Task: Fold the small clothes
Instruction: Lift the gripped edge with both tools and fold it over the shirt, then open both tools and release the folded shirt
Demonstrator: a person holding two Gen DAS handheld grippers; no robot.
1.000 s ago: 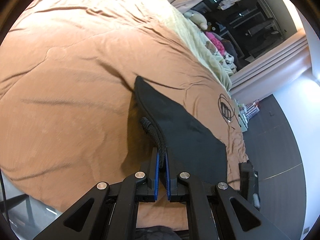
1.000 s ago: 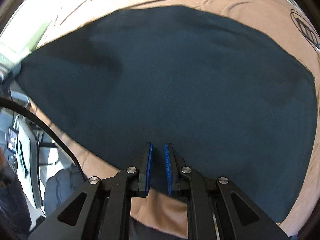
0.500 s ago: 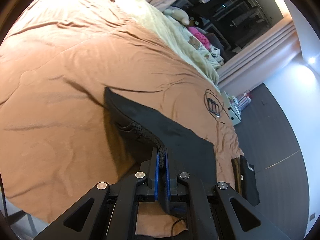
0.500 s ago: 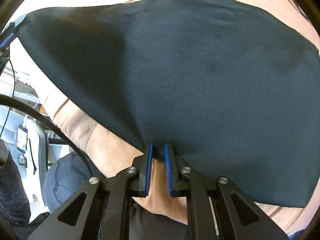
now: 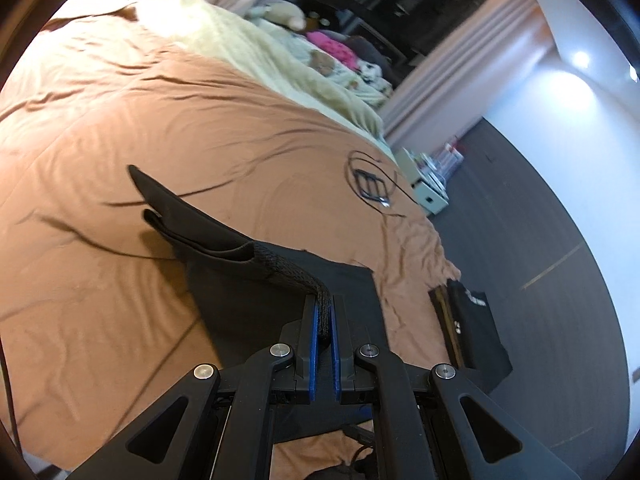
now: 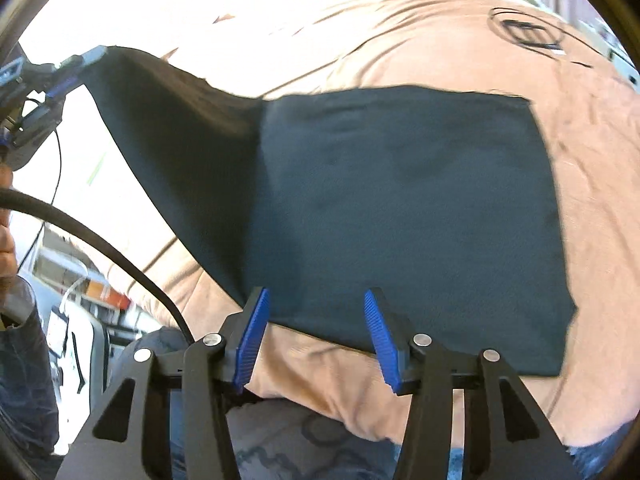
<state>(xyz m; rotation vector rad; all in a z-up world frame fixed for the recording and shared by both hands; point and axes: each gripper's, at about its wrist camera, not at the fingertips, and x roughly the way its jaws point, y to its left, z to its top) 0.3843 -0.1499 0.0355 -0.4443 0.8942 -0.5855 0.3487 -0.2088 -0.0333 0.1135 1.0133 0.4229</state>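
The right hand-held gripper (image 6: pixel 316 338) has let go of the black garment (image 6: pixel 400 208) on the bed (image 5: pixel 120 128), its jaws opening and empty. The left hand-held gripper (image 5: pixel 324 320) has carried its pinched knit edge up. Best lay that flap across squarely before letting go.

Each black gripper (image 6: pixel 316 334) has blue ribbed pads (image 6: pixel 378 334), silver screws (image 6: pixel 421 339).

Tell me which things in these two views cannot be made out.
- Left wrist view: the held edge of the black garment disappears between the shut jaws.
- Left wrist view: the black item beyond the bed corner is too dark to identify.
- Right wrist view: the upper bedspread is washed out by glare.
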